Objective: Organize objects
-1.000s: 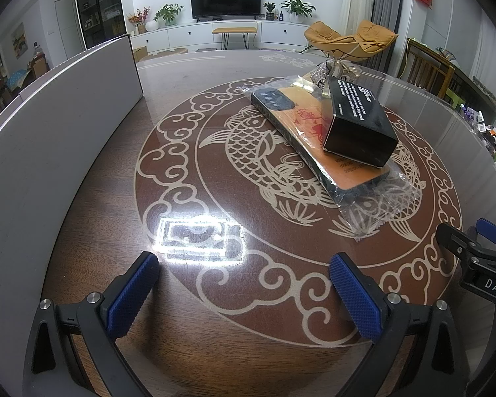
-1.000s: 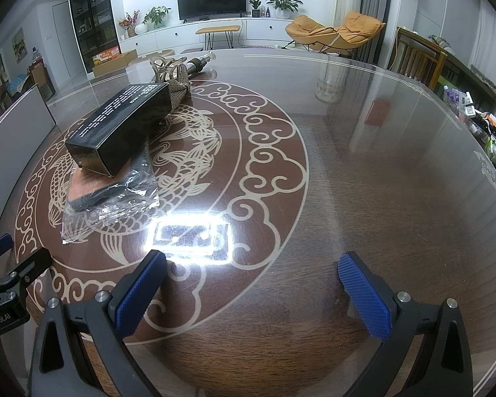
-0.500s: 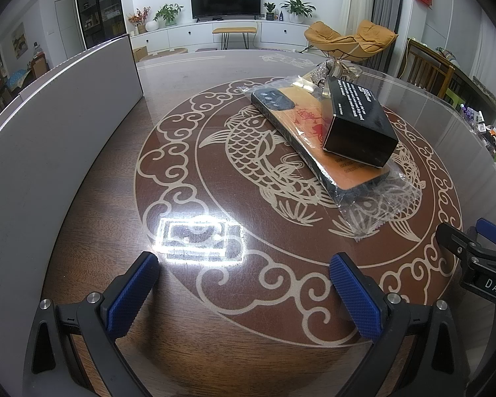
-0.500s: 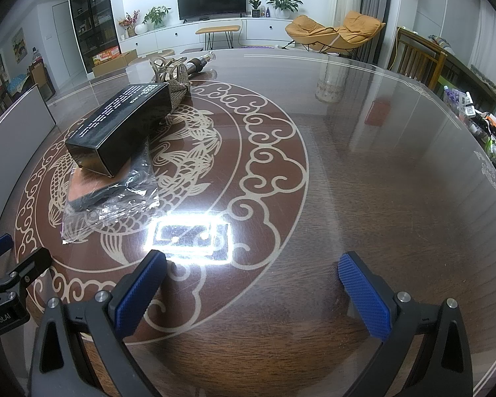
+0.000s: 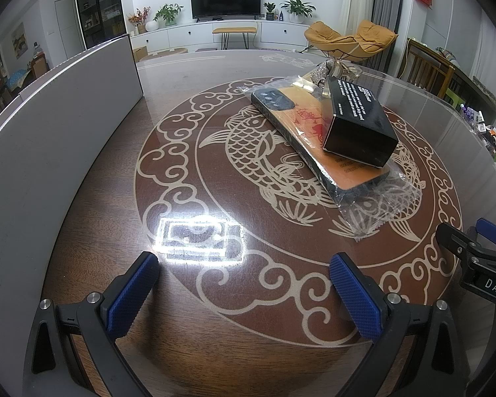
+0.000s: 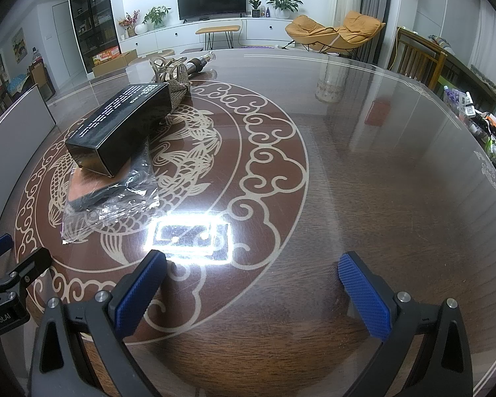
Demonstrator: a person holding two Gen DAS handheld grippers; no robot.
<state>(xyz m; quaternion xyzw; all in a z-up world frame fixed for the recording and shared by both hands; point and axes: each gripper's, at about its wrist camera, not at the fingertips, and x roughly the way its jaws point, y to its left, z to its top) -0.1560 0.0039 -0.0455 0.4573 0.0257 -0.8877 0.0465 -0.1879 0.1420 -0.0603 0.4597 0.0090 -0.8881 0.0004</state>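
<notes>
A black box (image 5: 357, 122) with white print lies across an orange phone case in a clear plastic bag (image 5: 297, 125) on the round table. Behind them lies a glittery hair clip or ornament (image 5: 327, 72). In the right wrist view the box (image 6: 119, 129) sits on the bagged case (image 6: 105, 192), with a woven ornament (image 6: 175, 79) and a small bottle (image 6: 198, 63) behind. My left gripper (image 5: 244, 291) is open and empty, near the table's front edge. My right gripper (image 6: 251, 291) is open and empty, to the right of the objects.
A tall grey board (image 5: 49, 125) stands along the table's left side. The glass-topped table (image 6: 380, 172) has a carp pattern and a bright lamp reflection (image 6: 188, 238). Small clutter lies past the right edge (image 6: 479, 122). Each gripper shows in the other's view (image 5: 476, 258).
</notes>
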